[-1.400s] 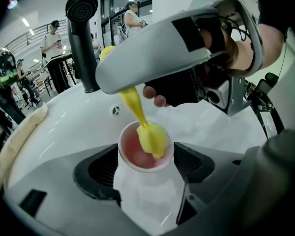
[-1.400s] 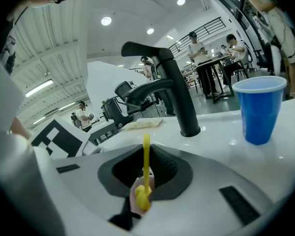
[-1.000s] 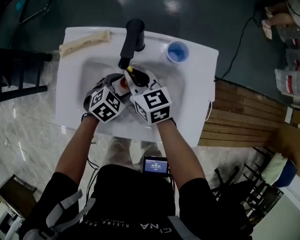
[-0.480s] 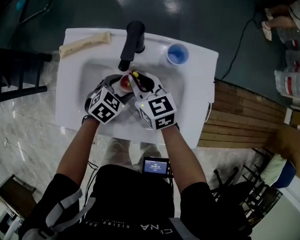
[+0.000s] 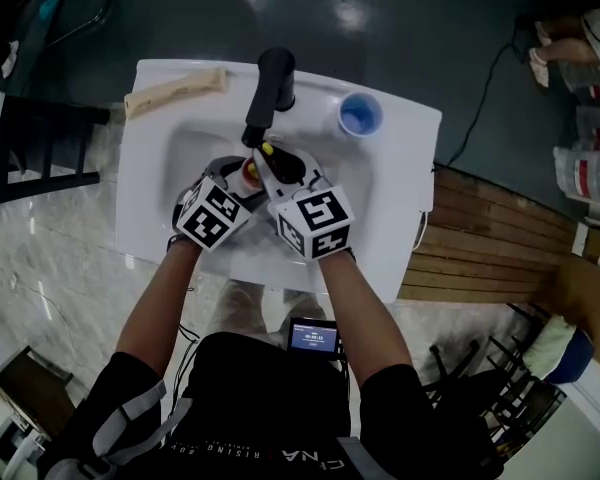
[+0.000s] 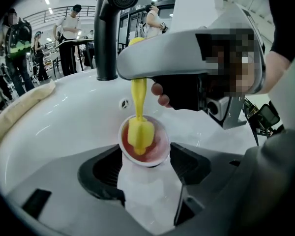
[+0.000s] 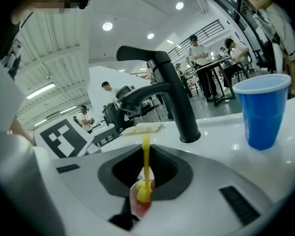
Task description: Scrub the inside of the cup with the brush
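Over the basin my left gripper (image 6: 146,157) is shut on a white cup (image 6: 143,149) with a reddish inside, its mouth tilted away from me. A yellow brush (image 6: 139,134) has its sponge head down inside the cup. Its handle (image 7: 146,163) runs up between the jaws of my right gripper (image 7: 145,183), which is shut on it. In the head view the left gripper (image 5: 234,181) and the right gripper (image 5: 280,175) sit close together under the faucet, with the cup (image 5: 248,171) between them.
A black faucet (image 5: 268,90) stands at the back of the white sink (image 5: 150,178), right above the cup. A blue cup (image 5: 360,115) is on the rim at back right. A beige cloth (image 5: 175,90) lies at back left.
The right gripper has shifted slightly toward me with the brush. The left gripper keeps the cup in about the same place.
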The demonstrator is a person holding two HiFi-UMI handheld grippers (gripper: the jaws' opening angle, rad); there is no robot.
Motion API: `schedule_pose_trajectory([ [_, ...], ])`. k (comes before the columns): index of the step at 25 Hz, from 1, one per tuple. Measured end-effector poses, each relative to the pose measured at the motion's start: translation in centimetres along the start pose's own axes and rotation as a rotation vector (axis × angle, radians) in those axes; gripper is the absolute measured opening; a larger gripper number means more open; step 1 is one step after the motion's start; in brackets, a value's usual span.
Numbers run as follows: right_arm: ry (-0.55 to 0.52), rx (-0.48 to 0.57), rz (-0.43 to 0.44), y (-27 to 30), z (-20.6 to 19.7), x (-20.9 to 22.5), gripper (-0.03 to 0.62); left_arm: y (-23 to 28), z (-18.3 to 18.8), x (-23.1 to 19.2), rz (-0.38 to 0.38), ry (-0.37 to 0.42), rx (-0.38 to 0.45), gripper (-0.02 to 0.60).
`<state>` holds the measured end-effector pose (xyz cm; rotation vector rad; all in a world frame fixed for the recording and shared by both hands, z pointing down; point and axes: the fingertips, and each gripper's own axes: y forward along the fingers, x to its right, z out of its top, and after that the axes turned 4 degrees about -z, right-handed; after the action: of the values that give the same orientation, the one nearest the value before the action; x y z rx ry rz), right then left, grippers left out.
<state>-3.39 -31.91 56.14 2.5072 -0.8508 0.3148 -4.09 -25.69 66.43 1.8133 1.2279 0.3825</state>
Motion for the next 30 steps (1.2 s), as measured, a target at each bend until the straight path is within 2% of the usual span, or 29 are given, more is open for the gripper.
schedule_pose_trajectory([
  [4,-0.072,0.002,-0.027,0.9,-0.5,0.2,0.04,-0.2,0.1,-0.1,-0.002,-0.036,0.006,0.31],
  [10,-0.194,-0.046,-0.043,1.0,-2.1,0.3,0.04,-0.6,0.3,-0.7,0.01,-0.082,0.018,0.308],
  [15,-0.186,-0.059,-0.029,0.6,-2.7,-0.2,0.04,-0.8,0.5,-0.8,0.014,-0.105,0.029,0.308],
  [21,-0.127,-0.046,-0.004,0.7,-2.6,-1.2,0.038,-0.6,0.5,-0.5,0.005,-0.114,0.023,0.308],
  [26,-0.118,-0.025,-0.014,1.2,-2.0,-1.4,0.04,-0.7,0.2,0.1,-0.005,-0.12,0.013,0.308],
  [30,-0.152,-0.025,-0.042,1.6,-1.9,-0.7,0.04,-0.8,0.1,0.3,-0.01,-0.131,0.015,0.307],
])
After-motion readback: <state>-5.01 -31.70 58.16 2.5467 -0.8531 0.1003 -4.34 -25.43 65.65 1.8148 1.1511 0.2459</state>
